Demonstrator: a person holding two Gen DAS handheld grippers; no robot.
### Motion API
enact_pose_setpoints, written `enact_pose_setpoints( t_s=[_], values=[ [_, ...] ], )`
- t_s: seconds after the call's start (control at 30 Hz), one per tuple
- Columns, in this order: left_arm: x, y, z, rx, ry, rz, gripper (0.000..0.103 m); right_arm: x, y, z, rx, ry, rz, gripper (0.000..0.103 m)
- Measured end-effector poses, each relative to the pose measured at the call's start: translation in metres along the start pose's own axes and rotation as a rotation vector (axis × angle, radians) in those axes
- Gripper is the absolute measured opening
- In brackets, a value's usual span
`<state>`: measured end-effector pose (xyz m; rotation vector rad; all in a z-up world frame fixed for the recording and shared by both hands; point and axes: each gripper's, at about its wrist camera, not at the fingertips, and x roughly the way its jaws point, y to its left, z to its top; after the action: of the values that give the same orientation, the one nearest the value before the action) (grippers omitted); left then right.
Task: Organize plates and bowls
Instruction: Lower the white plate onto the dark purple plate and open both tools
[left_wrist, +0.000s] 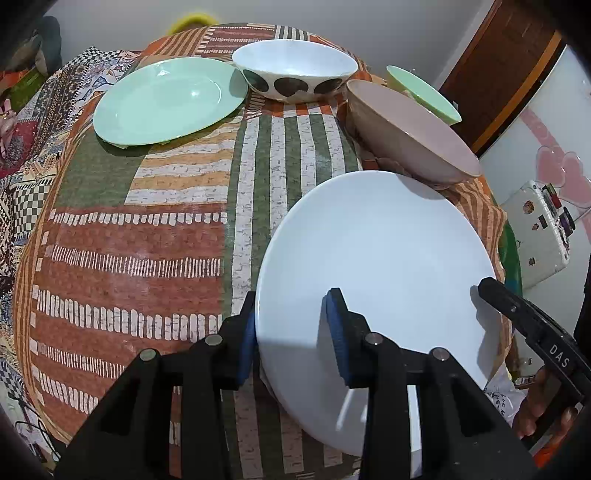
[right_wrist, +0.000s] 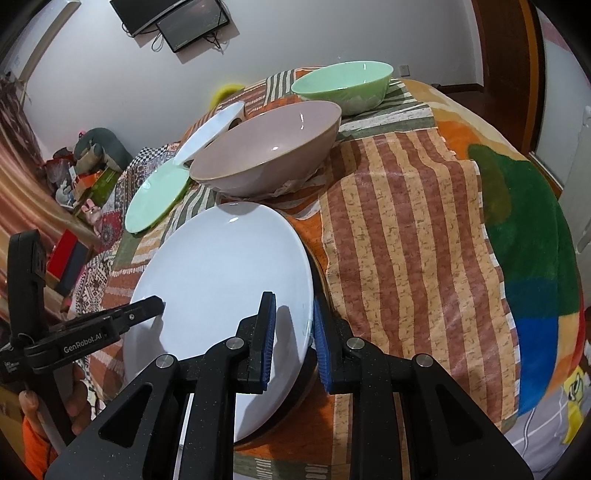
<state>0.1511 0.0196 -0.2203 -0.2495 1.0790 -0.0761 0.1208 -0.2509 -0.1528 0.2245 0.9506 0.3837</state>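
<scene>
A large white plate (left_wrist: 380, 251) (right_wrist: 221, 266) lies on the striped cloth (left_wrist: 147, 240). My left gripper (left_wrist: 292, 314) straddles the plate's left rim, one blue pad (left_wrist: 248, 343) outside the edge and the other hovering over its face, so it is open. My right gripper (right_wrist: 292, 306) is shut on the opposite rim, which looks slightly raised. Further back sit a mint green plate (left_wrist: 166, 103), a white bowl with dark spots (left_wrist: 295, 70), a pinkish bowl (left_wrist: 413, 136) (right_wrist: 266, 147) and a green bowl (left_wrist: 424, 92) (right_wrist: 343, 85).
The pinkish bowl stands just behind the white plate. A colourful blanket (right_wrist: 528, 221) covers the surface's right side, and the cloth drops away at its edges. A white case with stickers (left_wrist: 535, 229) lies beyond the right edge. A person's hand (left_wrist: 543, 406) holds the right gripper.
</scene>
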Motion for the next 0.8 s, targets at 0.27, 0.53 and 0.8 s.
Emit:
enact_pose_setpoints(
  t_s=[0.27,0.53,0.8],
  values=[
    [-0.011,-0.025,-0.003,0.155,-0.066,0.112,0.036,-0.005,-0.003,0.0,-0.014,0.013,-0.015,0.021],
    [-0.037,-0.022,0.004,0.158,-0.13,0.102,0.036,-0.028,0.0,0.006,-0.047,-0.063,-0.05,0.026],
    [-0.089,-0.005,0.01,0.163,-0.278,0.161,0.05,-0.029,0.026,0.015,-0.116,-0.094,-0.045,0.042]
  ],
)
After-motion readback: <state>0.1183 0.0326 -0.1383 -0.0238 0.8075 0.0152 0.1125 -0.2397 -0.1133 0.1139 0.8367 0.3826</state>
